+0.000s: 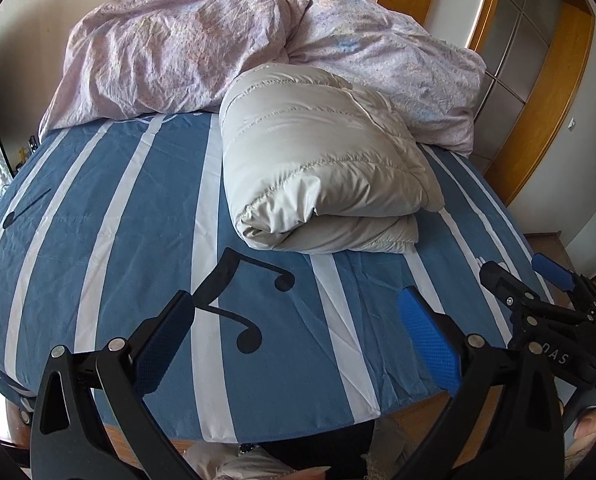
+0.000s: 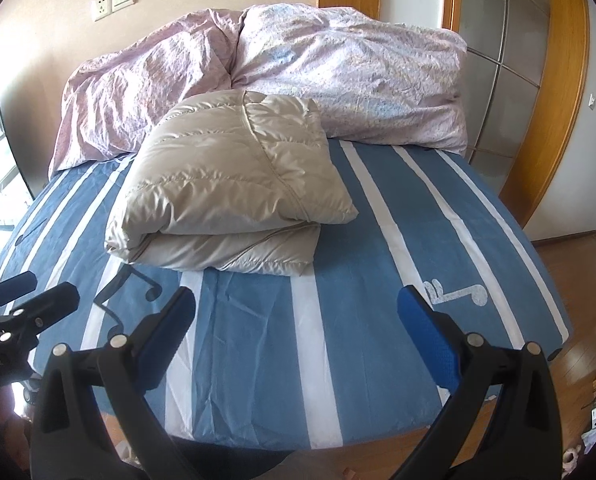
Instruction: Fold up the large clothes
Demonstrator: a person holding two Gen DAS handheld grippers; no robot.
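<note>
The folded beige quilted down jacket (image 1: 318,160) lay in a thick, puffy bundle on the blue bedsheet with white stripes and black music notes (image 1: 110,240), set toward the far half of the bed, its far edge touching the crumpled pale pink floral duvet (image 1: 170,52) heaped along the bed's far edge. The left gripper (image 1: 298,336) hung over the near edge of the bed, its blue-padded fingers (image 1: 430,336) spread wide apart, nothing between them, well short of the jacket. The right gripper (image 2: 298,336) sat just beside it, also above the near edge, fingers (image 2: 426,340) likewise wide apart and empty. Over on the right side of the bed stood the wooden-framed door with frosted glass panels (image 2: 510,60); a white wall socket and switch (image 2: 114,0) showed on the beige wall behind the duvet.
</note>
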